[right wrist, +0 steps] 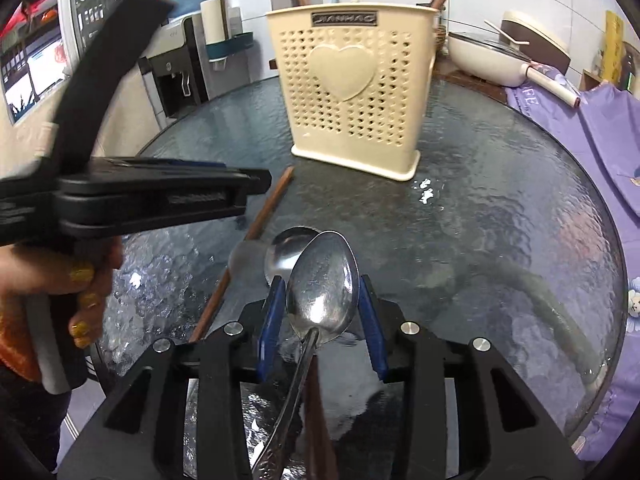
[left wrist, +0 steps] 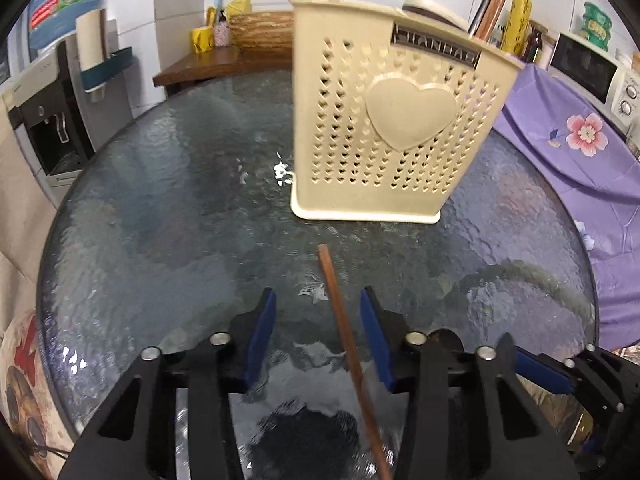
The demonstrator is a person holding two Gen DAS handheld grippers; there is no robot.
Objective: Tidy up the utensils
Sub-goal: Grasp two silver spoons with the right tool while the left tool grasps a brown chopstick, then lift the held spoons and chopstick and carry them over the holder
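A cream utensil holder [left wrist: 392, 120] with heart holes stands on the round glass table [left wrist: 160, 220]; it also shows in the right wrist view [right wrist: 352, 92]. A brown chopstick [left wrist: 346, 340] lies on the glass between the open jaws of my left gripper [left wrist: 318, 316], not gripped. In the right wrist view the chopstick [right wrist: 256, 228] lies left of centre. A metal spoon [right wrist: 320, 288] lies between the open jaws of my right gripper [right wrist: 322, 304], its handle running back under the gripper. The left gripper's body [right wrist: 160, 200] shows at the left, held by a hand.
Chopsticks and utensil handles [left wrist: 494, 8] stick out of the holder. A purple flowered cloth [left wrist: 580, 152] covers the surface to the right. A pan [right wrist: 488, 56] and a microwave [left wrist: 600, 72] sit behind. A water dispenser [left wrist: 52, 120] stands at the left.
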